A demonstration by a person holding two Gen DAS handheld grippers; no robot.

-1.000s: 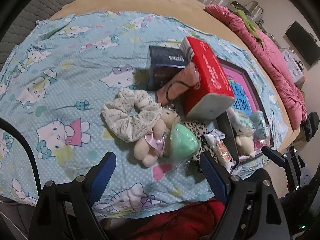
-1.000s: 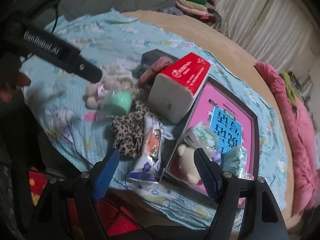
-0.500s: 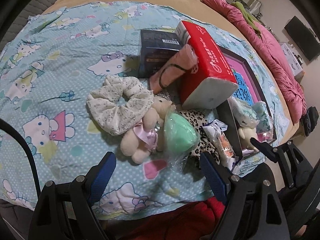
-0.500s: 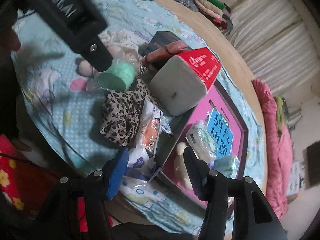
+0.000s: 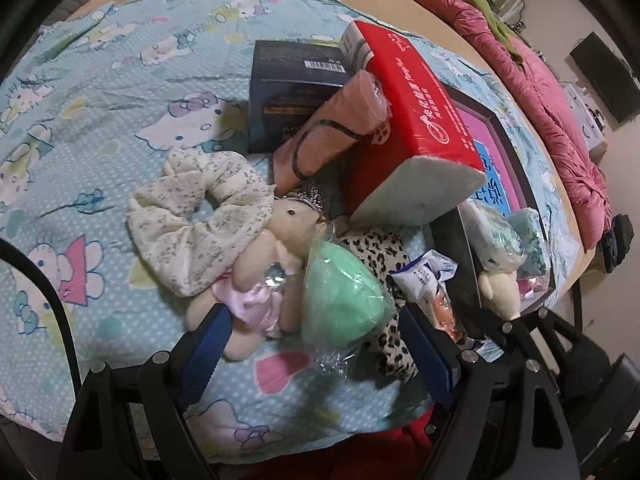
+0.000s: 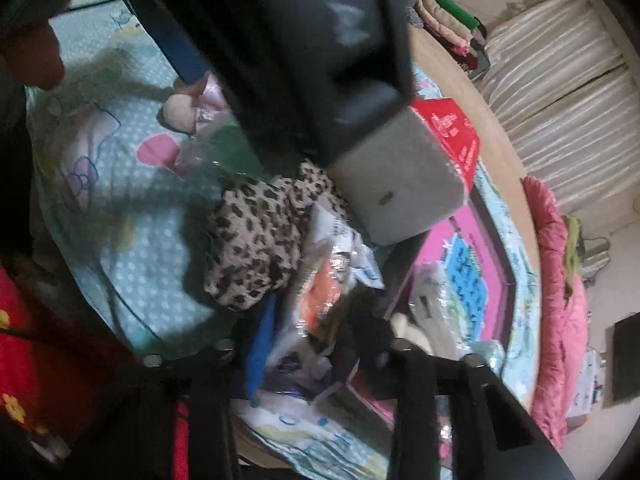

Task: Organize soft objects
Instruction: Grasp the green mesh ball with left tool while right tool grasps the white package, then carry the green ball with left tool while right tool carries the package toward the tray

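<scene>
Right wrist view: the packet (image 6: 320,280) lies at the near edge of the pile, between the leopard cloth (image 6: 252,248) and the box (image 6: 404,280), leaning on the box wall.
Packet, handling: I judge it light, thin and crinkly, with slippery film. It will bend, not resist. Better to pinch it across the flat middle than at the loose corner.
Right tongs (image 6: 308,332): the fingers have just been closing and are now narrow, with the packet between them. The picture is blurred, but the pads seem to press on both its sides.
Left tongs (image 5: 314,316): spread wide and holding nothing, with the bear (image 5: 280,240) and the green ball (image 5: 344,300) in clear wrap between the fingers.
Around: the red tissue pack (image 5: 412,120) leans over the pile. All lies on a cartoon sheet (image 5: 100,120).
Change: a second ago the right fingers stood wide above the packet; now they are lower and almost together. The left tongs also came lower, closer to the bear, and now cover the top of the right view.
</scene>
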